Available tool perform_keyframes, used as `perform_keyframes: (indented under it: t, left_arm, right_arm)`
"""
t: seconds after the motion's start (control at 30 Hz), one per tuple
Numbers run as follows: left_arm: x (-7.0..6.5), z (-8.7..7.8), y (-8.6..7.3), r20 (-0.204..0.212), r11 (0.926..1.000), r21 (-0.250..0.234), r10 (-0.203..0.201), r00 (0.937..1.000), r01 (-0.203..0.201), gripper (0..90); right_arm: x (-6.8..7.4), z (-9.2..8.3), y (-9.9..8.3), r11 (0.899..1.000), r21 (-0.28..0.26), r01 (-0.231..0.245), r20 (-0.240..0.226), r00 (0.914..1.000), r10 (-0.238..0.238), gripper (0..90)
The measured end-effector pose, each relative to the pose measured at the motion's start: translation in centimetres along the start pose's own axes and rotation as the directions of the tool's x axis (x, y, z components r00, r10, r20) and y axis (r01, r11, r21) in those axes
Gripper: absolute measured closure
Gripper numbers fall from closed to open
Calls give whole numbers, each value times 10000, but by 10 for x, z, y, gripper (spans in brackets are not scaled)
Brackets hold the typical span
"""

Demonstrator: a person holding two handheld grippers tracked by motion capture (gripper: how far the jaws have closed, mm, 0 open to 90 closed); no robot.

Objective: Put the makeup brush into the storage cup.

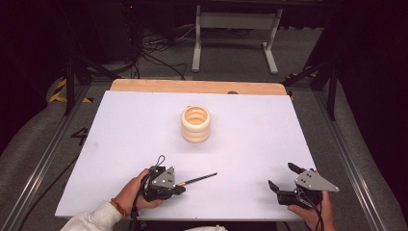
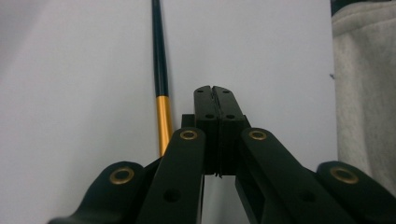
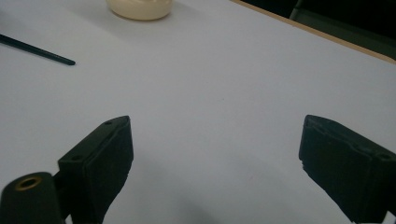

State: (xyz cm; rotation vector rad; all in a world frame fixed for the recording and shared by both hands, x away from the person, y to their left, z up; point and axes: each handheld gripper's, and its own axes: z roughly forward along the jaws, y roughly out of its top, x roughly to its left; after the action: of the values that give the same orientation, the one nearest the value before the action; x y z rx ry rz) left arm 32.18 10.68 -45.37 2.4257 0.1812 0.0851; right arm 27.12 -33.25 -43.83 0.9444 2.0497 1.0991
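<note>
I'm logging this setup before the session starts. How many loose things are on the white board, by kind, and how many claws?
Cream ribbed holder: 1
Dark slim stick with a gold band (pen or brush): 1
Claws: 2, the left claw shut beside the stick, the right claw open
Total: 4
</note>
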Motion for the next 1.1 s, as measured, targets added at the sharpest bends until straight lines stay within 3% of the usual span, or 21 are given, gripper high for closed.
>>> perform_keyframes:
  t: [0.23,0.57,0.83,1.1]
  left_arm:
    - [5,0,-2,-576,9994,188,-265,9980,276,898]
    - [20,-8,-12,-1265,9957,249,-854,9883,893,898]
    - [31,-6,-11,-1410,9951,96,-965,9853,988,898]
    - [44,2,-1,-1475,9961,73,-860,9853,881,897]
  right_arm:
    - [3,3,0,9999,92,101,-115,9999,-100,104]
    - [9,10,3,9990,263,351,-494,9982,-338,126]
    - [11,12,5,9983,357,459,-614,9972,-436,130]
    - [12,14,5,9979,423,489,-693,9965,-459,122]
